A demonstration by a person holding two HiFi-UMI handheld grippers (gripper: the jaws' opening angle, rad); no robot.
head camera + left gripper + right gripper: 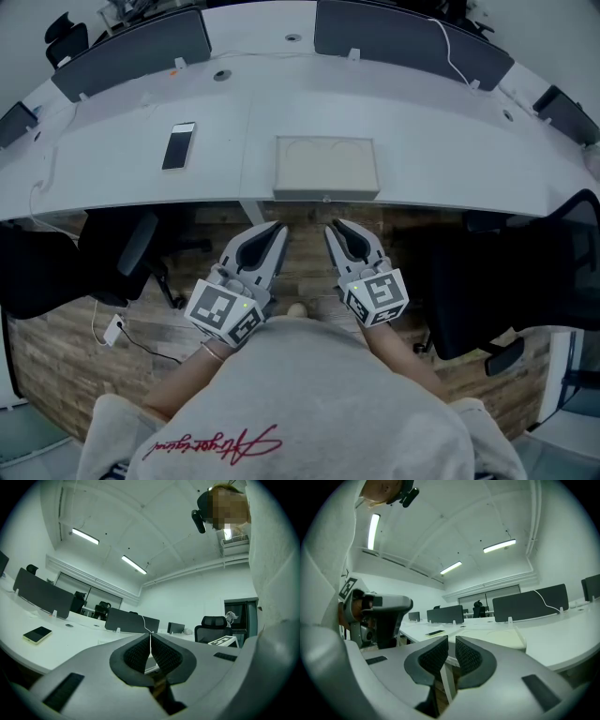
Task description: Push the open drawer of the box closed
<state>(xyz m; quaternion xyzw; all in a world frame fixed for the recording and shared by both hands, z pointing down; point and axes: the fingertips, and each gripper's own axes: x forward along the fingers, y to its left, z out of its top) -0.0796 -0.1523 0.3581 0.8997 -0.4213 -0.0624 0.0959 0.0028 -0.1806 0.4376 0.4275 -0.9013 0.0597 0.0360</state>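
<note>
A flat beige box (326, 167) lies on the white desk (422, 141) at its front edge; a small knob shows at the middle of its near face, and I cannot tell how far a drawer stands out. In the right gripper view the box (497, 637) sits just past the jaws. Both grippers hang below the desk edge, close to the person's body, pointing at the box. The left gripper (278, 228) (150, 637) is shut, tips touching, empty. The right gripper (335, 226) (452, 640) is shut to a thin slit, empty. Neither touches the box.
A phone (179, 145) (37, 634) lies on the desk left of the box. Dark dividers (131, 52) (412, 42) line the far edge. Office chairs stand under the desk at left (131, 253) and right (497, 281). A wood floor (84, 347) lies below.
</note>
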